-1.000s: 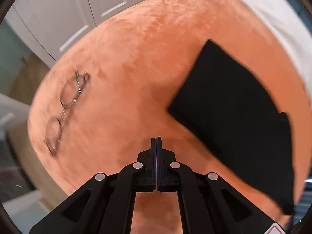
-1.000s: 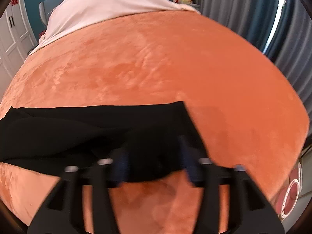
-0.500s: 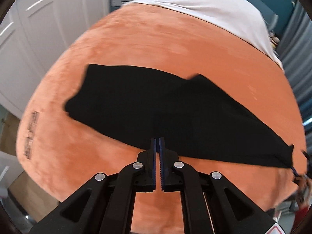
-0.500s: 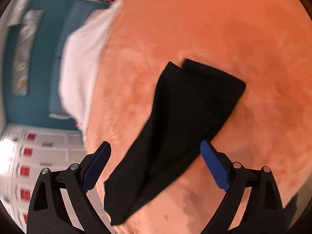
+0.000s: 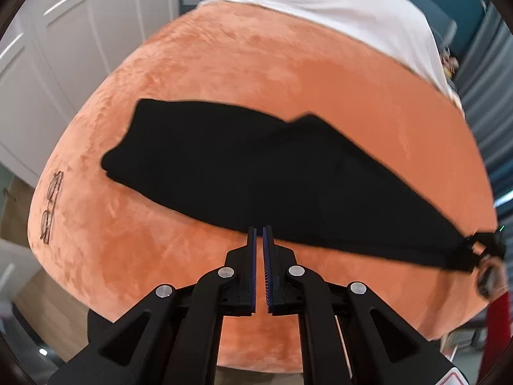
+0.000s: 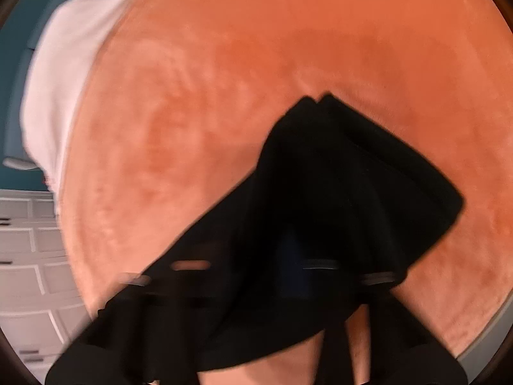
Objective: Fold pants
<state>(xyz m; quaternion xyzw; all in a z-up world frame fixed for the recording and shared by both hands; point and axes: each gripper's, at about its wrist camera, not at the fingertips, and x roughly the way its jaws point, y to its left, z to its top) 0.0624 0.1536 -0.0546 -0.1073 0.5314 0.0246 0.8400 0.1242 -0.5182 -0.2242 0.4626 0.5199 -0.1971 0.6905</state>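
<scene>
1. The black pants (image 5: 256,166) lie spread long across the orange bed (image 5: 243,64).
2. The left tool (image 5: 259,234) is almost closed and holds nothing.
3. The right tool (image 5: 487,256) is too blurry; its grip cannot be told.

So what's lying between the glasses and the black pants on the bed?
Only bare orange blanket lies between the glasses and black pants, in the left wrist view.

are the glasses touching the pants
Apart. The left wrist view shows the glasses at the blanket's left edge, with a plain strip of bare orange blanket between them and the nearest end of the pants.
</scene>
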